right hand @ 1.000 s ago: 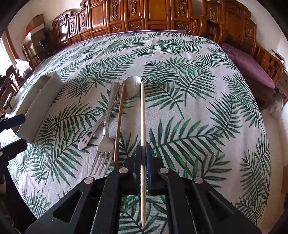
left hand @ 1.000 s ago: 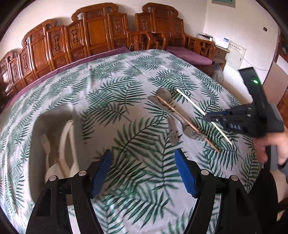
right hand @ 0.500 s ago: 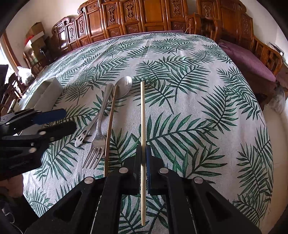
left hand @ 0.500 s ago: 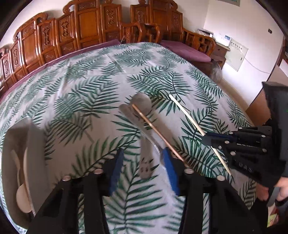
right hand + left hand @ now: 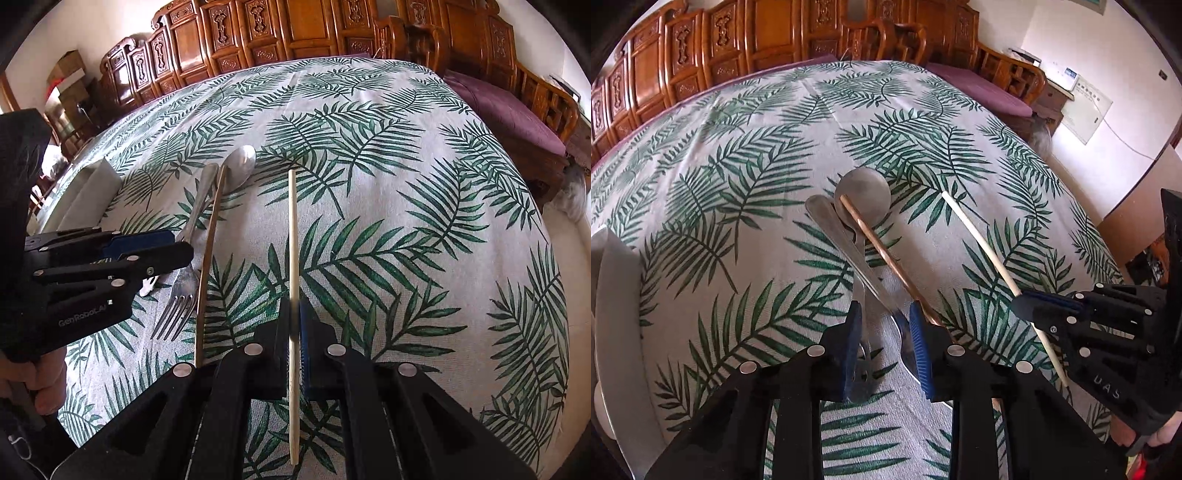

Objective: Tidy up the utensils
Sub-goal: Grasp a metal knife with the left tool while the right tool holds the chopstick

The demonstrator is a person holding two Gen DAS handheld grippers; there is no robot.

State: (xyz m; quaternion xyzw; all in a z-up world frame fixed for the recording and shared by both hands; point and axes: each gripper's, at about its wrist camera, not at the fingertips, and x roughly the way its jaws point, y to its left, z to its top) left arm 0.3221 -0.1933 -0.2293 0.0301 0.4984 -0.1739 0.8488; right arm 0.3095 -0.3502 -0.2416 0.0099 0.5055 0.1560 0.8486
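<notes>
My left gripper [image 5: 884, 332] hangs low over the table with its jaws closing. The metal spoon [image 5: 862, 195] handle and the fork [image 5: 827, 218] neck lie between its blue pads, and no pad visibly presses on them. A brown chopstick [image 5: 879, 247] runs across the spoon bowl and passes just outside the right pad. My right gripper [image 5: 293, 328] is shut on a pale chopstick [image 5: 293, 240], which points away across the cloth. In the right wrist view the left gripper [image 5: 177, 247] sits over the fork [image 5: 184, 295].
A grey tray [image 5: 613, 314] with white utensils stands at the left edge of the table. Carved wooden chairs line the far side. A purple-cushioned bench [image 5: 509, 110] is beyond the right edge. A hand [image 5: 37, 387] holds the left gripper.
My left gripper has moved right from the tray to over the spoon and fork, sunk toward them, and its jaws have narrowed. The right gripper keeps the pale chopstick and has barely shifted.
</notes>
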